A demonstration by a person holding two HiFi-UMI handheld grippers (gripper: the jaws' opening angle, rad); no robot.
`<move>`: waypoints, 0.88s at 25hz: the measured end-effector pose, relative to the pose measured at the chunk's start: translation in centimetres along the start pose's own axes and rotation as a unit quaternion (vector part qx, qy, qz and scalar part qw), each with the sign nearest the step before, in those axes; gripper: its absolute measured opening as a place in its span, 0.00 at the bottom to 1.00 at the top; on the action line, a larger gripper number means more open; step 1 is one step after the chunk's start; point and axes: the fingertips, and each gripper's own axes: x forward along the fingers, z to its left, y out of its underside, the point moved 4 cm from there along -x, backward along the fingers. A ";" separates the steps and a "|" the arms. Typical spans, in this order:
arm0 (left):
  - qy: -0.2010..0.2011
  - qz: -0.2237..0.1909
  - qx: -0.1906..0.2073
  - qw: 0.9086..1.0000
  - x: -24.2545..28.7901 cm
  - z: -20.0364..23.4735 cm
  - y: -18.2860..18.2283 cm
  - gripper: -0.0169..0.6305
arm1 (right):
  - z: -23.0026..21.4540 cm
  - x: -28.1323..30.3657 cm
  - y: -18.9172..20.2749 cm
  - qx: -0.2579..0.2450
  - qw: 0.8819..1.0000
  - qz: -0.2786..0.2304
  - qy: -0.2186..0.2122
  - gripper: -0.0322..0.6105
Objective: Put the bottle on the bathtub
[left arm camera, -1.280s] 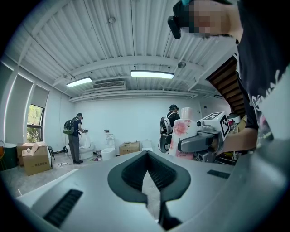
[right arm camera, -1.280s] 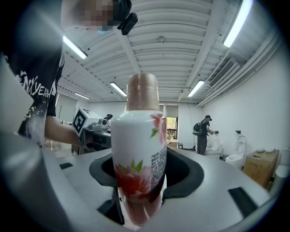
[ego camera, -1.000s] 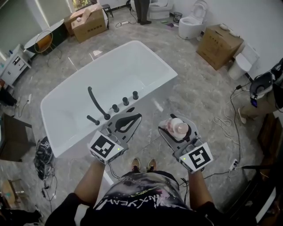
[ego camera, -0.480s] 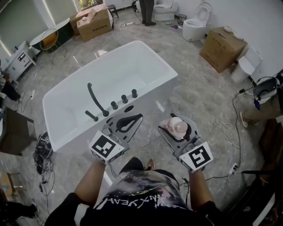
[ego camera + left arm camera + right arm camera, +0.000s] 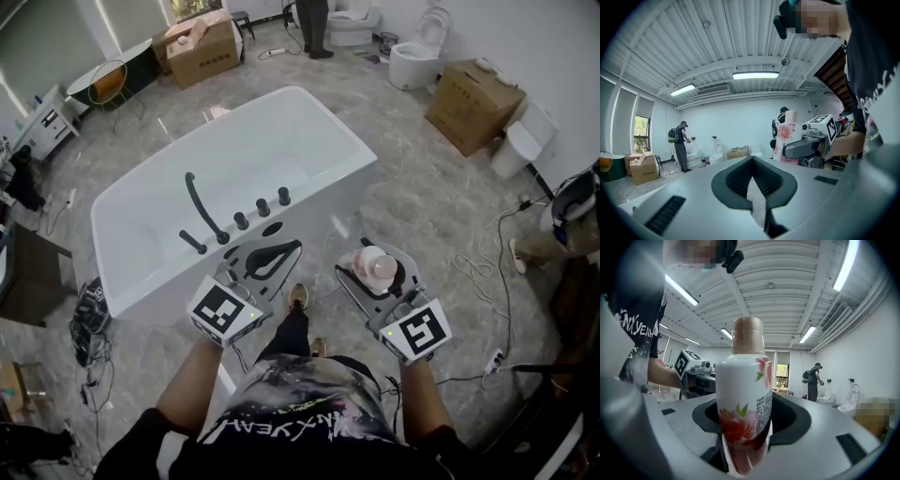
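A white bottle with pink flower print and a tan cap stands upright between the jaws of my right gripper, which is shut on it. In the head view the bottle is held in the air over the floor, right of the bathtub's near corner. The white bathtub lies ahead and to the left, with a black faucet and knobs on its near rim. My left gripper hovers at that near rim, shut and empty. The bottle shows in the left gripper view too.
Cardboard boxes and toilets stand around the room. A person stands at the far end. Cables lie on the floor at right. My own feet are just behind the tub.
The view has shifted slightly as the person steps forward; one foot has moved toward the tub. Both grippers hold about the same pose, the bottle still gripped.
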 end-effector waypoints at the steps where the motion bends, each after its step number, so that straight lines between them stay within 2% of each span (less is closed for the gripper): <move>1: 0.000 0.001 0.002 1.000 0.1 -0.1 0.1 0.04 | -0.1 -0.1 0.0 -0.001 1.000 -0.001 -0.001 0.42; 11: -0.001 0.001 0.010 1.000 1.5 0.1 0.4 0.04 | -1.3 0.0 0.6 -0.001 1.000 -0.005 0.000 0.42; 22: -0.004 -0.008 -0.010 1.000 2.8 3.2 1.2 0.04 | -2.9 2.9 1.0 -0.001 1.000 -0.002 -0.001 0.42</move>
